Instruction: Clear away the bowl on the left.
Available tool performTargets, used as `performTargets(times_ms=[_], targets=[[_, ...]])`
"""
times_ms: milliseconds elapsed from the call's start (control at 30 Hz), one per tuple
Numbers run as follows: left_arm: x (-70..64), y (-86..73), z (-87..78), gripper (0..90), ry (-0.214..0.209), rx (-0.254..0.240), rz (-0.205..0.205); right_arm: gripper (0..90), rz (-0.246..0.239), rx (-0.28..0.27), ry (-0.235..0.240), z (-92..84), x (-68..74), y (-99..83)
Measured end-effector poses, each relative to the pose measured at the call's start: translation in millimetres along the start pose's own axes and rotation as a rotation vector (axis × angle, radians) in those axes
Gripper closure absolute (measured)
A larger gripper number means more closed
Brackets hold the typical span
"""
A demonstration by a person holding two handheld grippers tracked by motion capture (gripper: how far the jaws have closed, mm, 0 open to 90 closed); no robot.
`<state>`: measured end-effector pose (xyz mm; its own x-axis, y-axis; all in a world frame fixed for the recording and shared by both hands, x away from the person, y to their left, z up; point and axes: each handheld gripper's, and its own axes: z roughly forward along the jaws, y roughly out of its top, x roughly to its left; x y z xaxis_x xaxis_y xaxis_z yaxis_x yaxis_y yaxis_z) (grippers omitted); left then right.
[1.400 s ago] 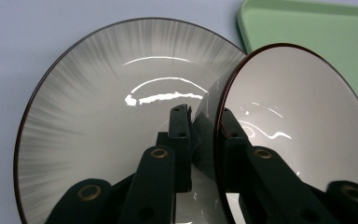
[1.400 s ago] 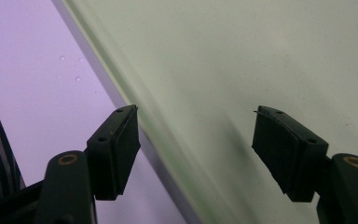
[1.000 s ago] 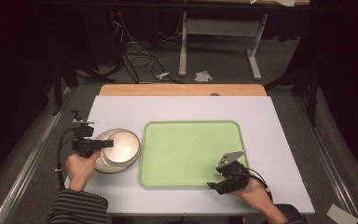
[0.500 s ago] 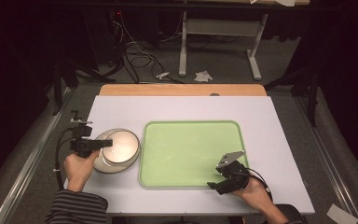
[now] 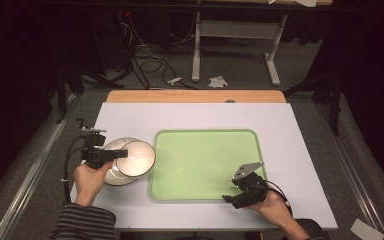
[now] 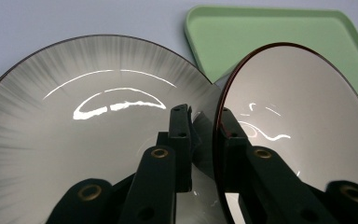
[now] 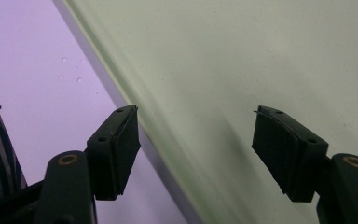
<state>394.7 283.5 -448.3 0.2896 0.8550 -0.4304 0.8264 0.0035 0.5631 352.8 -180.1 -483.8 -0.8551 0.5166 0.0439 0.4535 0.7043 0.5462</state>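
A small shiny plate with a dark rim [image 5: 137, 158] [image 6: 298, 116] is tilted and lifted off a larger grey-streaked plate [image 5: 111, 176] [image 6: 74, 116], which lies on the white table left of the tray. My left gripper [image 5: 119, 154] [image 6: 200, 116] is shut on the small plate's near rim, one jaw on each face. The light green tray [image 5: 205, 162] [image 6: 279, 32] [image 7: 261, 60] lies bare in the middle of the table. My right gripper [image 5: 231, 199] [image 7: 196, 140] stands open over the tray's front right edge, with nothing between its fingers.
The white table top [image 5: 300, 145] has room right of and behind the tray. A wooden strip [image 5: 195, 96] runs along its far edge. A striped sleeve [image 5: 82, 222] comes in at the front left. Cables and table legs lie on the dark floor beyond.
The left gripper has raised the small plate off the larger one and carried it right, so its edge now reaches the tray's left rim. The right gripper has stayed put.
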Motion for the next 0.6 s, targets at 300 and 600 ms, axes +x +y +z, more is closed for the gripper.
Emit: performTargets(times_ms=[300, 600], targets=[[-11.7, 0.3, 2.8, 80.0, -0.023, 0.011, 0.027, 33.2, 0.003, -0.009, -0.002, -1.7, -0.1, -0.2], [-34.0, -0.8, 8.7, 79.9, -0.057, 0.035, 0.09, 33.3, -0.014, -0.023, 0.005, -3.2, -1.9, 0.5]])
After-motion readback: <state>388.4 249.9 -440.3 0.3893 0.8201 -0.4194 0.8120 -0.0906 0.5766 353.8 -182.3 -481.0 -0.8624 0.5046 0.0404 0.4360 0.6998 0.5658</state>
